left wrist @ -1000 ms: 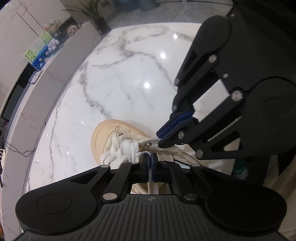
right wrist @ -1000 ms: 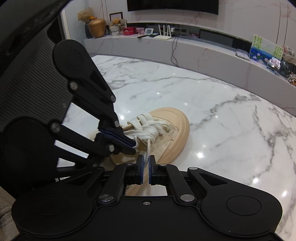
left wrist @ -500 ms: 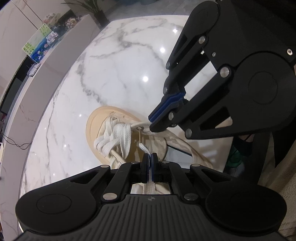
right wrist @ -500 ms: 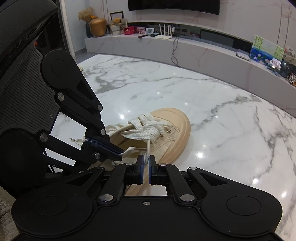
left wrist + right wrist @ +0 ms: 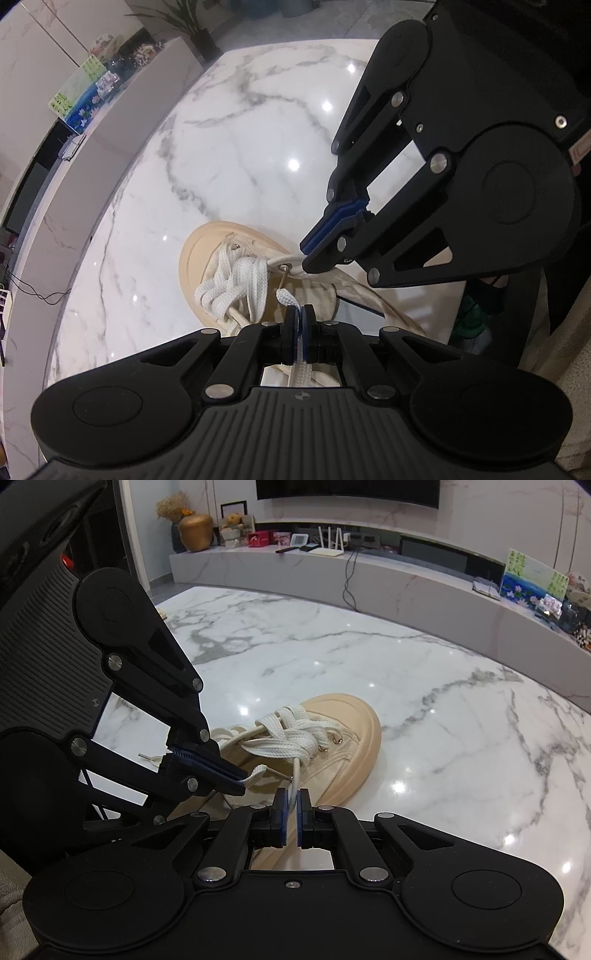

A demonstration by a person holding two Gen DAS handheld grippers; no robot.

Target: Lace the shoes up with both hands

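A beige canvas shoe (image 5: 207,254) (image 5: 347,734) with white laces (image 5: 236,284) (image 5: 288,738) lies on the marble table, toe pointing away. My left gripper (image 5: 300,310) is shut on the free end of a white lace, whose tip (image 5: 284,295) sticks out past the pads; it also shows in the right wrist view (image 5: 236,775). My right gripper (image 5: 291,797) is shut on the shoe's eyelet flap; in the left wrist view (image 5: 306,258) it pinches the flap beside a metal eyelet (image 5: 283,266).
The white marble table (image 5: 443,709) spreads beyond the shoe. A long low cabinet (image 5: 406,579) with a vase, boxes and a painting runs behind it. A potted plant (image 5: 192,22) stands at the far end.
Both grippers and the shoe have shifted a little. The lace tip now stands just below the eyelet on the flap that the right gripper holds up.
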